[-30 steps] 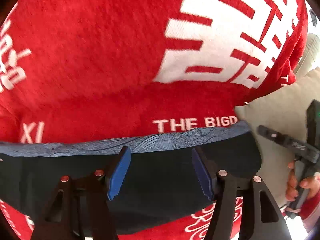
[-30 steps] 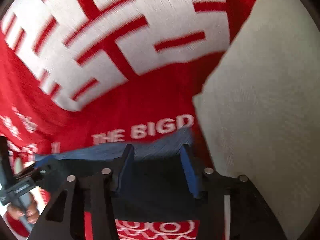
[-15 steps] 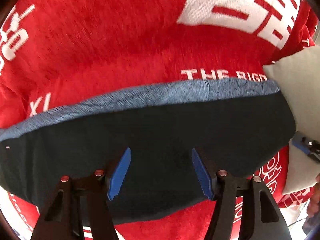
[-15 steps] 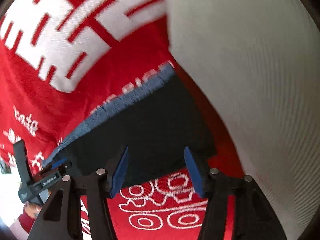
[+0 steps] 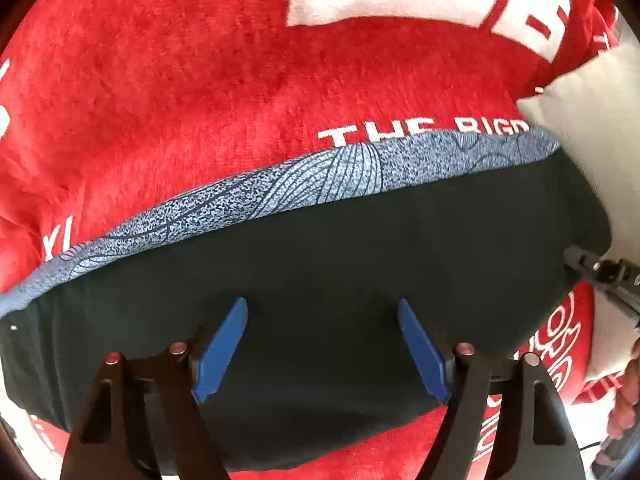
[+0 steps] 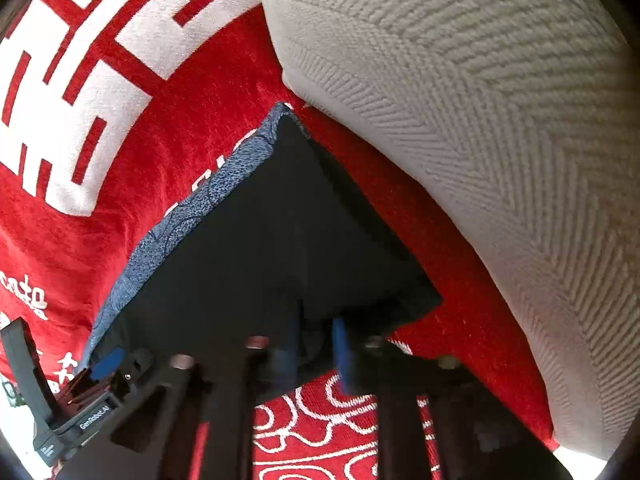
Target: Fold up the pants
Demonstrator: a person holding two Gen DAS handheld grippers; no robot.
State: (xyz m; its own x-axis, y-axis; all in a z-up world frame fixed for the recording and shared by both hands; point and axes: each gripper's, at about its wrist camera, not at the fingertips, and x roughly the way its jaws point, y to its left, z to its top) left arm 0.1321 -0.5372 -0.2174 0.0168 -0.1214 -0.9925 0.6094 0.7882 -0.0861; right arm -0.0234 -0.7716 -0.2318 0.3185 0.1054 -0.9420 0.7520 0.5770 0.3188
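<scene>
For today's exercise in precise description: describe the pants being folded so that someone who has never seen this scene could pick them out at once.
Start from the red blanket with large white lettering that covers the surface. By the cream herringbone cushion lie the pants, a flat dark piece. A blue-grey patterned waistband along the far edge sets them apart; nothing else there is dark.

The left tool (image 5: 322, 346) points straight down, its jaws opening (blue pads wide apart). The right tool (image 6: 316, 350), blurred, is closing, apparently nearly shut.
</scene>
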